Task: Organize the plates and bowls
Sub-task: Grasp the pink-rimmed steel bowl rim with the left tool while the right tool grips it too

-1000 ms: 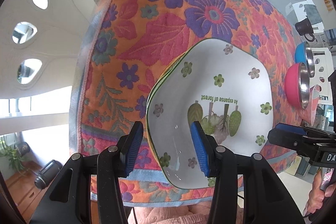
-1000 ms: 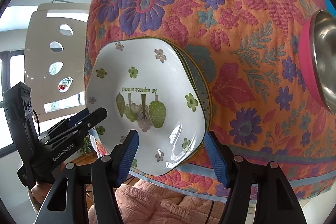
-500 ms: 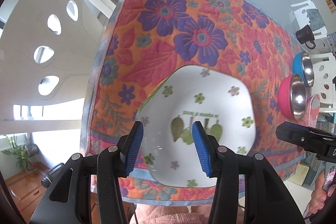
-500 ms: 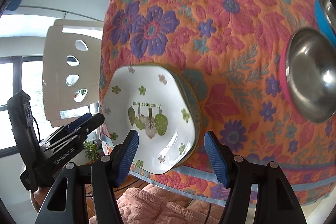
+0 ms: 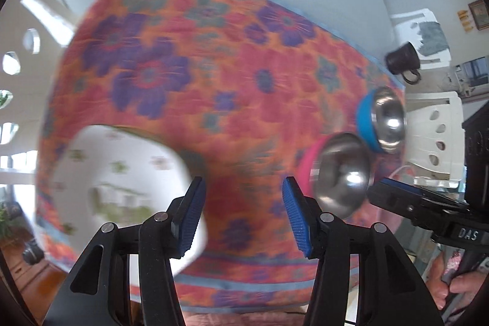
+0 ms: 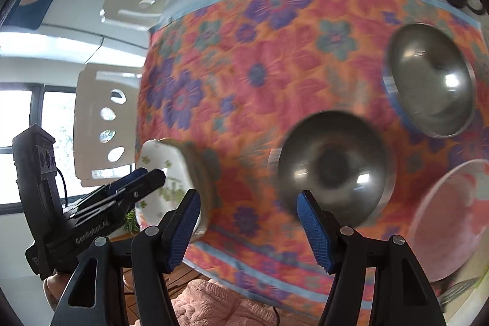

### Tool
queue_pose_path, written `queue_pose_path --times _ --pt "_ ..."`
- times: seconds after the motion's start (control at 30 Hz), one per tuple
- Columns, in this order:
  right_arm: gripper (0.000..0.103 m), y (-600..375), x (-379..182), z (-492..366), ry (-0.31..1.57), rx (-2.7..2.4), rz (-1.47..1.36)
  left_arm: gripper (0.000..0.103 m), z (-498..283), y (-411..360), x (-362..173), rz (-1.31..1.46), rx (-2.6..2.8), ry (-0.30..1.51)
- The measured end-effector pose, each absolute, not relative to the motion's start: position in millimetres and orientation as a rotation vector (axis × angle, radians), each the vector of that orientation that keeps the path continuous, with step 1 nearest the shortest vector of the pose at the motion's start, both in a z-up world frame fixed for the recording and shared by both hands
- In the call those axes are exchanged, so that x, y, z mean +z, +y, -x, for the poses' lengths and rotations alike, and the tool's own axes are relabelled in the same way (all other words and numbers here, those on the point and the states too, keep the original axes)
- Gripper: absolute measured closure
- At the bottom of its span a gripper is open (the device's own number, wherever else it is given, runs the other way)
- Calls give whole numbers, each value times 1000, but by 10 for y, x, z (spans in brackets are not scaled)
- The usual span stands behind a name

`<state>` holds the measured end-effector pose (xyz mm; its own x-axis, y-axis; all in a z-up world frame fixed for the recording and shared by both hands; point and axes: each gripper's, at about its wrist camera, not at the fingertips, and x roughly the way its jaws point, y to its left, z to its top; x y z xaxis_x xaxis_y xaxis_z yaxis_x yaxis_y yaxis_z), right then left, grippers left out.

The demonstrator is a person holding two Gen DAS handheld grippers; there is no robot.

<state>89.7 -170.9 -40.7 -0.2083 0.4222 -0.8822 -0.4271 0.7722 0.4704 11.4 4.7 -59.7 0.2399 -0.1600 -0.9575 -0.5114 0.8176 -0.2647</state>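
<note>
Bowls first: pink bowl (image 6: pixel 333 170) sits on the floral cloth (image 5: pixel 214 100) just ahead of the right gripper (image 6: pixel 247 228), blue bowl (image 6: pixel 431 81) just beyond it, the two near or touching, cannot tell which through the blur. Both have a steel inside and a coloured outer shell; probably light, stiff, not fragile, but the polished lining looks slick, so a pinch could skate. Best hold, I judge, is the rim, one finger inside and one outside on the coloured shell, which should give more bite than the steel. Plates (image 5: pixel 122 182) lie stacked at the near left corner of the cloth, white with green sprigs, glazed ceramic by the look: heavier, brittle, slippery. Take them by the raised edge and set them down gently. A pale pink plate (image 6: pixel 449 222) shows at the far right edge of the right view, part off the cloth. Left gripper (image 5: pixel 241 213) hangs over bare cloth between plates and pink bowl, jaws opening, nothing between them. Right gripper's jaws stand apart and empty. Dark mug (image 5: pixel 402 61) stands beyond the cloth's far corner.
</note>
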Motion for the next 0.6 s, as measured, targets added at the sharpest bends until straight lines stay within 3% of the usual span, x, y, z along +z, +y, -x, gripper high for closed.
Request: queue_pose_path --times 0.27,0.6 --pt "39 -2156 -606 -1403 1630 752 0 53 -518 -520 -931 615 243 1382" --pt "39 -2076 -1059 -1514 1725 797 25 53 -590 -694 -1295 626 265 1435"
